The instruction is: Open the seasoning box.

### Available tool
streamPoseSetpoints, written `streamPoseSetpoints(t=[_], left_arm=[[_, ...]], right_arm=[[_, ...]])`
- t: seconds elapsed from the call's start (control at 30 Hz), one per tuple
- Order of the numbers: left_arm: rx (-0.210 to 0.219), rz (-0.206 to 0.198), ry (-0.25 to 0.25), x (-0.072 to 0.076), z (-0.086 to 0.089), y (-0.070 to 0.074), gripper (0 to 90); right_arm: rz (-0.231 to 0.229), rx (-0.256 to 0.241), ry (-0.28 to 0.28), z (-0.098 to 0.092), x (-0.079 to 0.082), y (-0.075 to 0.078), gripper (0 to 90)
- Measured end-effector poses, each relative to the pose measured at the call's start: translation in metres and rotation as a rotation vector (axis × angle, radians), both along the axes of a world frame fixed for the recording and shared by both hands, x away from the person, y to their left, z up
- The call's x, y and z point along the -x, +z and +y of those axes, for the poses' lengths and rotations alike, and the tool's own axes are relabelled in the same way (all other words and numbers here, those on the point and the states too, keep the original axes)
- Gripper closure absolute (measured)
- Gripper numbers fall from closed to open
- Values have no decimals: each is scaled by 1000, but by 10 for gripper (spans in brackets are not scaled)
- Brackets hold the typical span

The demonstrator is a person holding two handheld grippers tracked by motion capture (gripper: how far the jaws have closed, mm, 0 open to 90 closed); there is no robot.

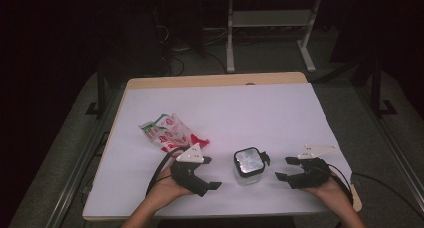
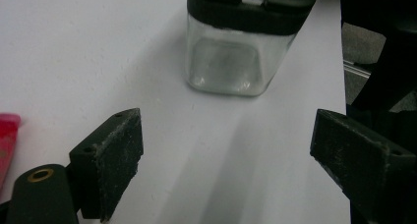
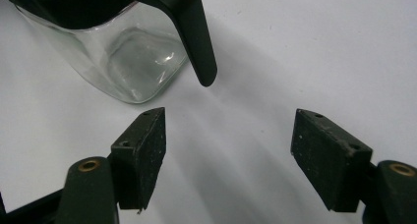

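A square clear glass container [image 1: 248,166] with a black lid stands near the table's front edge, between my two grippers. One lid clip [image 3: 196,37] hangs open on the container's [image 3: 123,57] side. My left gripper [image 1: 209,174] sits open just left of the container [image 2: 231,57], nothing between its jaws. My right gripper [image 1: 286,168] is open just right of it, also holding nothing. A red, white and green snack bag [image 1: 169,131] lies on the table behind the left gripper.
A white sheet covers the wooden table [image 1: 220,108]. The floor beyond the far edge holds white table legs [image 1: 270,33] and cables. Dark metal rails [image 1: 85,158] run along the table's left and right sides.
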State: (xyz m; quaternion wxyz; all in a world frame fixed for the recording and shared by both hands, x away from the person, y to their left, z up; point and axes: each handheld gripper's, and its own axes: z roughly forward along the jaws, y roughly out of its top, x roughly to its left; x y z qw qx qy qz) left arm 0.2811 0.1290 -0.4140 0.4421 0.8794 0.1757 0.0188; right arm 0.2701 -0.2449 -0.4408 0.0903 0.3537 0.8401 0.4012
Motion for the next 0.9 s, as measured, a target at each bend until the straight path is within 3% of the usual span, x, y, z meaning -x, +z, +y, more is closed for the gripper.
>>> streamPoseSetpoints(t=[0.37,0.57,0.9], left_arm=[[4,-19,-39,-10,-26,6,122],[-23,-40,-80,-13,-46,6,121],[-6,-47,-76,-15,-60,4,122]], right_arm=[[-2,9,7,1,0,-1,282],[-1,9,8,2,-2,-2,281],[-5,7,4,0,-2,-2,281]])
